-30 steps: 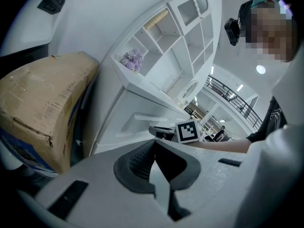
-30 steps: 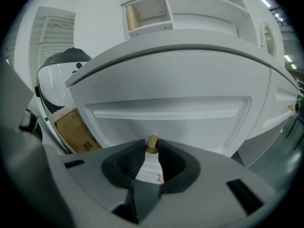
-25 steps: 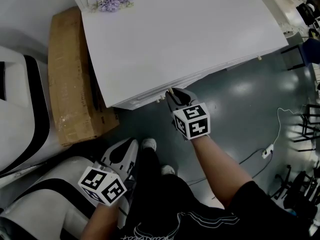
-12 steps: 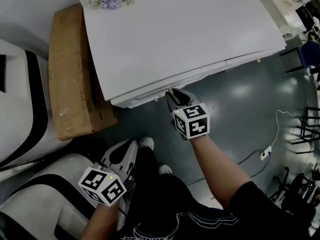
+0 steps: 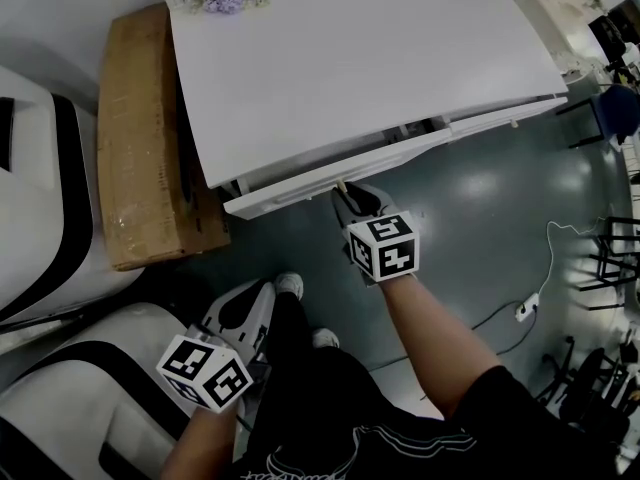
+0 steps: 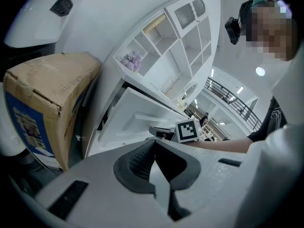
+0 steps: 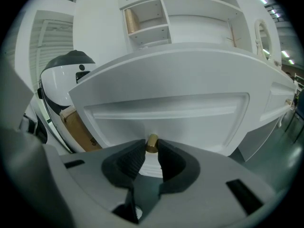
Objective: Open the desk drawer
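Item 1, right gripper (image 5: 345, 190): fingers (image 7: 135, 161) partly closed, clamped on either side of a small brass-coloured round knob (image 7: 152, 143). The forearm reached in from 5 o'clock in the head view, and the gripper tilted downward towards 11 o'clock.

Item 2, white panelled desk drawer (image 5: 330, 173): stood partly out from under the white tabletop (image 5: 370, 58), a dark gap showing behind its front. The knob sat on the drawer front at 12 o'clock of the fingers, touching both.

Item 3, left gripper (image 5: 263, 285): fingers (image 6: 137, 160) pressed together with nothing between them. It was held low beside the person's leg at 7 o'clock of the right gripper, well apart from the drawer.

Item 4, brown cardboard box (image 5: 140, 148): stood on the floor at 9 o'clock of the desk.
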Available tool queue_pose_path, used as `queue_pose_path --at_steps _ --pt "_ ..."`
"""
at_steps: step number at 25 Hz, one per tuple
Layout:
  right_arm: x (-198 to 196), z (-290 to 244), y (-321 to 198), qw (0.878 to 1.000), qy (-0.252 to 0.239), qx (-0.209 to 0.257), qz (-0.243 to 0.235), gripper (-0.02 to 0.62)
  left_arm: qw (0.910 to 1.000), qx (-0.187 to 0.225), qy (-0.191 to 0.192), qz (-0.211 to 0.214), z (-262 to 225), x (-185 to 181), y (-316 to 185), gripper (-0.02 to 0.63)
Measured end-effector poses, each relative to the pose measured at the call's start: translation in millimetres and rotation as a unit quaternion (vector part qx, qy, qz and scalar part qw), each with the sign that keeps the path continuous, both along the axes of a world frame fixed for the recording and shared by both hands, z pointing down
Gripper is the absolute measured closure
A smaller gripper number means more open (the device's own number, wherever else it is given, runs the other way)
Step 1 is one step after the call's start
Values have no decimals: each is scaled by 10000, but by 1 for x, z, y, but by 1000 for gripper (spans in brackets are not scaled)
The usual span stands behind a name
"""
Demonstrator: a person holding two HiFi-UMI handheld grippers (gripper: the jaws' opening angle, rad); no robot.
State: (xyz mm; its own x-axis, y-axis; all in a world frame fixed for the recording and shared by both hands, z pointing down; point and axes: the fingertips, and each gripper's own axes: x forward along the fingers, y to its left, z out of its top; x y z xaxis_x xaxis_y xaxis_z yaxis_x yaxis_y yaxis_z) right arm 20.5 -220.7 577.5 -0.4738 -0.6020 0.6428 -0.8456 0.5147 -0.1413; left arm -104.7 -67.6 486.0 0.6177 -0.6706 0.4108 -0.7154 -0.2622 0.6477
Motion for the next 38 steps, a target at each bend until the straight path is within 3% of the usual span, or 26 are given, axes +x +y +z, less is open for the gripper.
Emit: queue_pose_path --at_steps 38 --pt "42 0 107 9996 -32 63 -273 506 9995 228 -109 -171 7 49 113 601"
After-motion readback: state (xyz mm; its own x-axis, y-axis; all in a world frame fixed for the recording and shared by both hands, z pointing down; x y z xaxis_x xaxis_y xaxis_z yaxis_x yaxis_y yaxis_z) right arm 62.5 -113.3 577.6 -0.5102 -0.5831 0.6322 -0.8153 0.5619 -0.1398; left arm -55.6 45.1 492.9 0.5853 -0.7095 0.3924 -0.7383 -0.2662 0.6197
